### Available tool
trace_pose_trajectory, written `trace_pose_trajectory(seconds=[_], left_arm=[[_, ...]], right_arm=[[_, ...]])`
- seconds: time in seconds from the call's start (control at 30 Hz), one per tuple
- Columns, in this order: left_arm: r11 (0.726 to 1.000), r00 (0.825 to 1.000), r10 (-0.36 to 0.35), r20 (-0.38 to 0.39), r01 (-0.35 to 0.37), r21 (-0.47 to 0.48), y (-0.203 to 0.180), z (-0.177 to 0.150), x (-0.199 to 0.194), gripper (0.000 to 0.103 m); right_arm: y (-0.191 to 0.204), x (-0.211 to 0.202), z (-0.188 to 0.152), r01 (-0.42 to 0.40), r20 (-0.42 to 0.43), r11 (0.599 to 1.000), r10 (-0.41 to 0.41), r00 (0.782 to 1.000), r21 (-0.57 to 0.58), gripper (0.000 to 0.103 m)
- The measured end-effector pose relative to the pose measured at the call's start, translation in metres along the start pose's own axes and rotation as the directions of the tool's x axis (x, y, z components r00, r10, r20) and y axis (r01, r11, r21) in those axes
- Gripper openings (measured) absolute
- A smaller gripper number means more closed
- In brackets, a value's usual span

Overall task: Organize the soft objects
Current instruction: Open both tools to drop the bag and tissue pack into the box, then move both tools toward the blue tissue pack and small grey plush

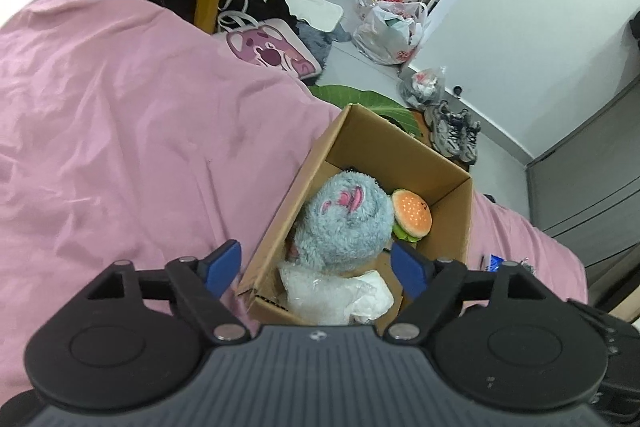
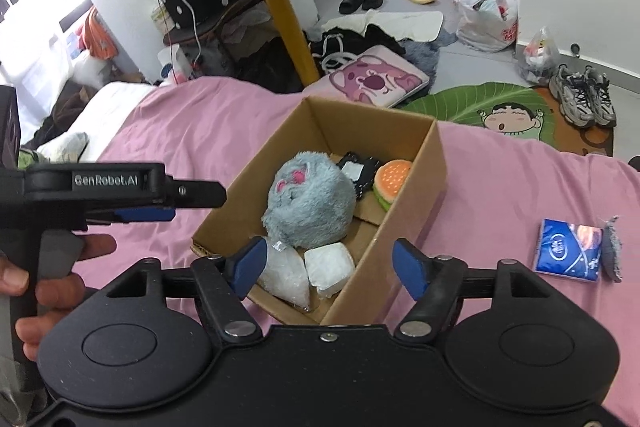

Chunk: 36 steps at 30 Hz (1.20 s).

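Note:
An open cardboard box (image 1: 360,135) (image 2: 436,163) sits on a pink bedsheet (image 1: 120,131) (image 2: 200,123). Inside lie a fluffy grey-blue plush (image 1: 346,223) (image 2: 308,203), a burger plush (image 1: 412,213) (image 2: 392,183), clear plastic-wrapped white packs (image 1: 332,293) (image 2: 330,265) and a black item (image 2: 356,169). My left gripper (image 1: 318,265) hovers open above the box's near end, nothing between its blue pads. My right gripper (image 2: 328,265) is open over the box's near corner, also holding nothing. The left gripper (image 2: 152,205), held by a hand (image 2: 36,291), shows side-on at the left of the right wrist view.
A blue tissue pack (image 2: 570,251) and a small grey fabric piece (image 2: 612,249) lie on the sheet right of the box. Beyond the bed's edge: a pink bag (image 2: 378,81), a leaf rug (image 2: 480,103), sneakers (image 2: 584,95), plastic bags (image 2: 486,13), a yellow table leg (image 2: 280,11).

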<state>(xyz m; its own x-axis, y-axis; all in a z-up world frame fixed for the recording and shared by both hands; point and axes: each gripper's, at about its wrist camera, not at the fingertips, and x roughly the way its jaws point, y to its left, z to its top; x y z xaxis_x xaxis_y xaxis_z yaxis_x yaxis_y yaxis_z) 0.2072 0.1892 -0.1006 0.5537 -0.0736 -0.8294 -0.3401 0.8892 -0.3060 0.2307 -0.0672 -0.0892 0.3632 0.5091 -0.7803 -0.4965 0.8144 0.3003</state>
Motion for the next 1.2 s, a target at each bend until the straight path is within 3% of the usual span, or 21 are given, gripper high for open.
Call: trace_pose_trajectory(seconds=[0.27,0.57,1.2], left_arm=[[0.997,0.998,0.048,0.036,-0.050,0.052,-0.021,-0.008,-0.015,0.087],[0.990,0.995,0.067,0.078,-0.076,0.116,-0.046,-0.019,-0.026,0.099],[0.982,0.991,0.023,0.131,-0.047,0.181,-0.111,-0.046,-0.037,0.103]], right_arm=[[-0.008,-0.014,0.000,-0.012,0.038,1.000,0.012,0.999,0.006,0.080],[-0.020,-0.035,-0.005,0.002,0.082,1.000,-0.002,0.997,0.008,0.091],[-0.058,-0.086,-0.022,0.029,0.178,0.999,-0.036,0.983,0.040,0.103]])
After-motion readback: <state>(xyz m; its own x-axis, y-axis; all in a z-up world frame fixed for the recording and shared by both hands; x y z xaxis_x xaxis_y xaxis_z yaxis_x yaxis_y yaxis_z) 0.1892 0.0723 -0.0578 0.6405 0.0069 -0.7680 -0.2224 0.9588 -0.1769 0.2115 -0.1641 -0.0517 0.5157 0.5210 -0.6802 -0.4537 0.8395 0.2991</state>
